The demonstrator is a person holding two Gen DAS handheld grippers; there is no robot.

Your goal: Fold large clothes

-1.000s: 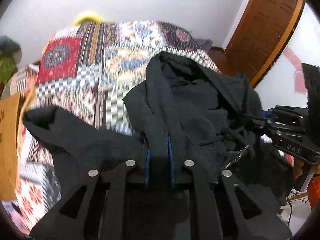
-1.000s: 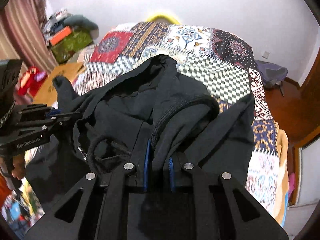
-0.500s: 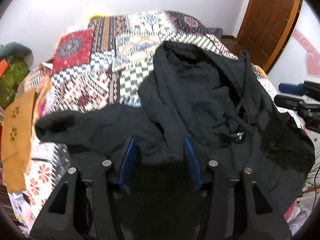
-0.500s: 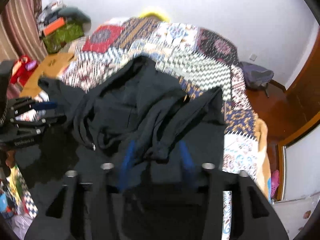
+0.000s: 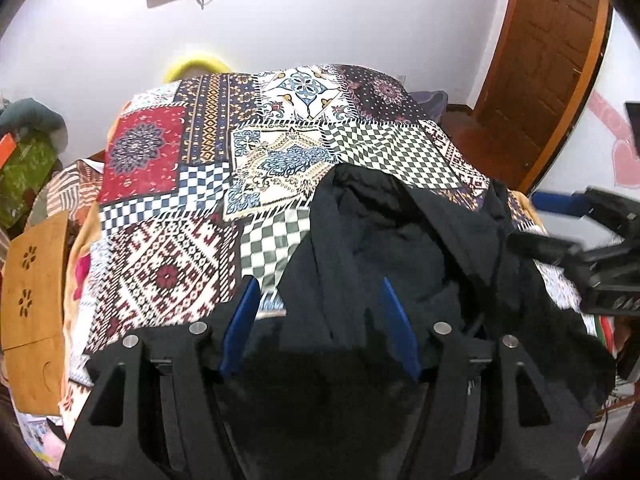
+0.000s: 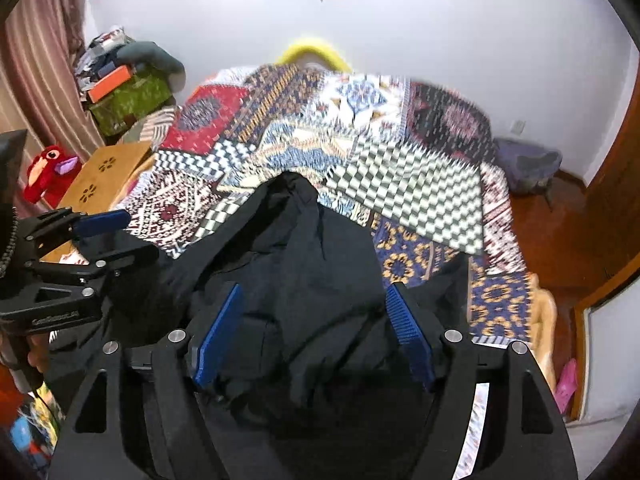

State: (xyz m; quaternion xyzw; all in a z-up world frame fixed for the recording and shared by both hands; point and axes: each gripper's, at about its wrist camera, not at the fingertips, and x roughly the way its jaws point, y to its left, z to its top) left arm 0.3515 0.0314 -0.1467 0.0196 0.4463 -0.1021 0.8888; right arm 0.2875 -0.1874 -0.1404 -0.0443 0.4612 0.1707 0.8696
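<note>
A large black hooded jacket [image 5: 384, 240] lies bunched on the near end of a bed with a patchwork cover [image 5: 200, 184]. It also shows in the right wrist view [image 6: 304, 264]. My left gripper [image 5: 318, 300] is open, its blue pads spread over the jacket's near left part, holding nothing. My right gripper [image 6: 314, 308] is open too, over the jacket's near right part. Each gripper shows in the other's view, the right one [image 5: 576, 236] at the jacket's right edge, the left one [image 6: 92, 236] at its left edge.
A wooden lap table [image 6: 104, 176] leans at the bed's left side, with a red plush toy [image 6: 48, 168] and stacked boxes [image 6: 128, 96] beyond it. A wooden door [image 5: 552, 64] stands to the right. A yellow object [image 6: 312, 50] sits at the bed's far end.
Both grippers were shut on folds of the jacket a second ago; both opened and let it drop onto the bed, then drew back slightly.
</note>
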